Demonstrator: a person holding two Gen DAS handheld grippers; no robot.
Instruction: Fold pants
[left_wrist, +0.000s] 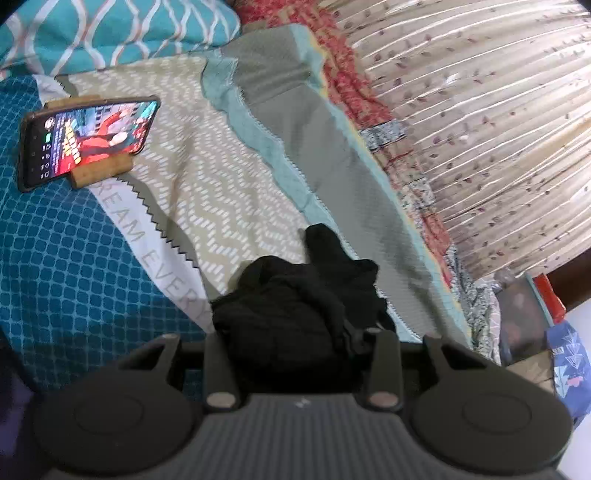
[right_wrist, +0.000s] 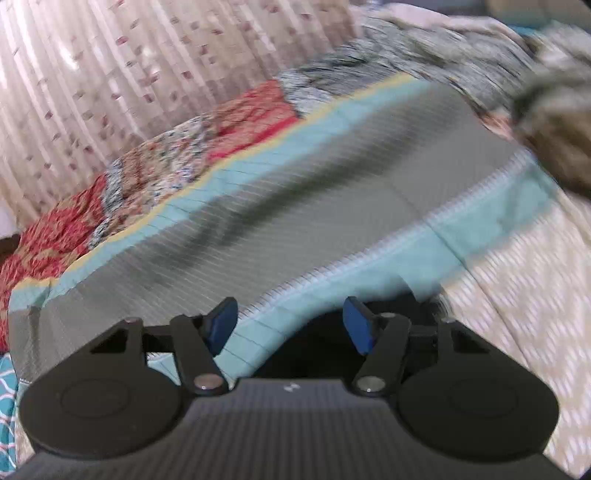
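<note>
Between the fingers of the left hand-held gripper (left_wrist: 295, 332), tilted down toward the bed (left_wrist: 229, 177), sits a bunched pair of black pants (left_wrist: 291, 310), grasped. Angled down over the bedspread, the right hand-held gripper (right_wrist: 290, 325) is released, blue pads (right_wrist: 221, 325) apart.

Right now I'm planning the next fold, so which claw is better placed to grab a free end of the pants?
Probably the right claw: it is open with nothing between its pads. The left claw is shut on the bunched black pants.
</note>
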